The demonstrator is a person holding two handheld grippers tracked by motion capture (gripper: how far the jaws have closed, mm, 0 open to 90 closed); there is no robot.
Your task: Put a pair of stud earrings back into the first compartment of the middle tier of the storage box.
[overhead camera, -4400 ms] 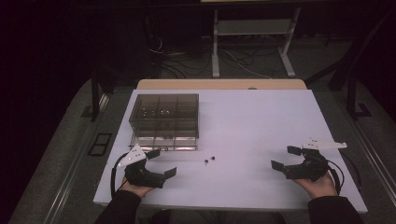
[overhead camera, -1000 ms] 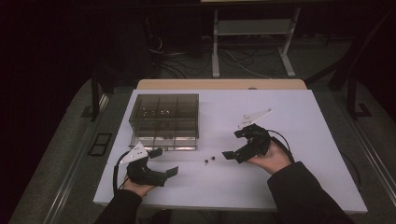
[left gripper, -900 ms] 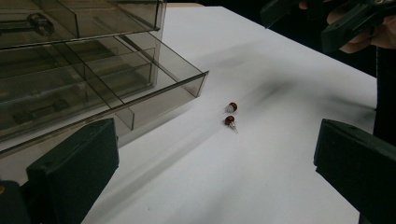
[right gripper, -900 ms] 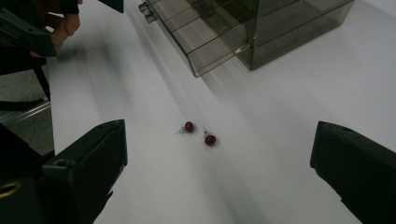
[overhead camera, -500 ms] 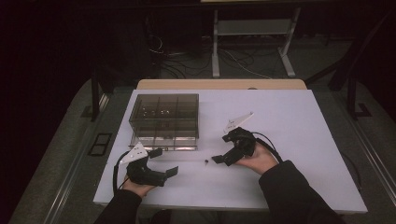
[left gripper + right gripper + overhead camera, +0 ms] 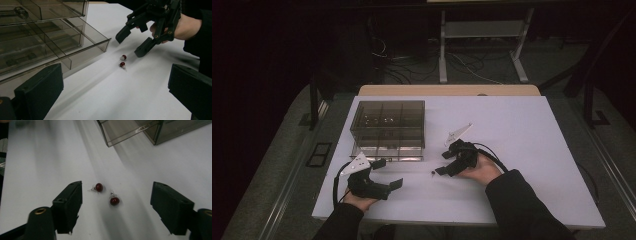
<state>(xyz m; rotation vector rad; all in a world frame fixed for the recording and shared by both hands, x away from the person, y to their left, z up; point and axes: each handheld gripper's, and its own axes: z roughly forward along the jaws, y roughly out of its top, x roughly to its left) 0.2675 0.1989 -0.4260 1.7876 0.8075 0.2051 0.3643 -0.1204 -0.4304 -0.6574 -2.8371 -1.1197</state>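
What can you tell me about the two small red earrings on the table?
The two earrings are small dark red balls, glossy like glass or bead, each on a thin silvery post. They lie close together but apart on the white table, posts pointing different ways, in front of the open drawer of the smoky plastic box. The right gripper has just been closing around them; nothing touches them yet.

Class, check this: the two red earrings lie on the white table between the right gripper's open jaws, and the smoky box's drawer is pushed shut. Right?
Not quite. The drawer of the box is pulled out, as the left gripper view shows. The earrings do lie on the table between the right gripper's open jaws.
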